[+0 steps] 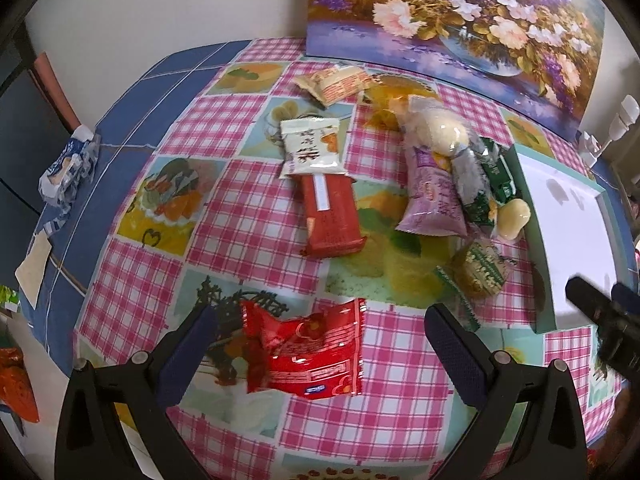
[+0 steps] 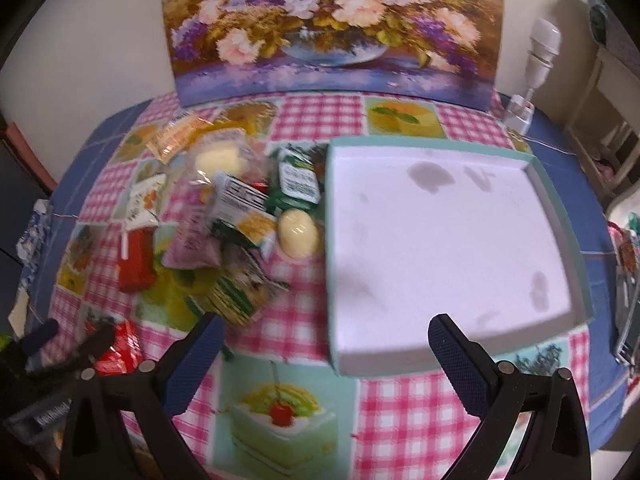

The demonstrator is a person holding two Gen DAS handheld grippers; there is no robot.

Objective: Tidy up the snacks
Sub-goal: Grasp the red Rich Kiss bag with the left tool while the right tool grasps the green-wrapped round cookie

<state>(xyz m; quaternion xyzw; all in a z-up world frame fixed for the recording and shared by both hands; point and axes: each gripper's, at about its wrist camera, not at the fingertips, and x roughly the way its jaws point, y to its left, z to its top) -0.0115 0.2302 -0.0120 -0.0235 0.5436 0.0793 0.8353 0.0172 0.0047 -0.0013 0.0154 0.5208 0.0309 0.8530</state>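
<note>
My left gripper (image 1: pixel 324 340) is open low over the table, and a red snack packet (image 1: pixel 308 354) lies flat between its fingers, untouched as far as I can tell. Further back lie a red bar packet (image 1: pixel 332 216), a white packet (image 1: pixel 310 148), a purple packet (image 1: pixel 434 196), green packets (image 1: pixel 496 176) and a round cookie pack (image 1: pixel 480 270). My right gripper (image 2: pixel 328 352) is open and empty at the near edge of a white tray with a teal rim (image 2: pixel 440 248); nothing lies in the tray. The snack pile (image 2: pixel 240 216) sits left of the tray.
A floral painting (image 2: pixel 332 28) leans against the wall at the back of the table. A light bulb in a socket (image 2: pixel 536 60) stands at the back right. A crumpled blue-and-white wrapper (image 1: pixel 70 168) lies near the table's left edge. Metal items (image 2: pixel 626 320) lie at the far right.
</note>
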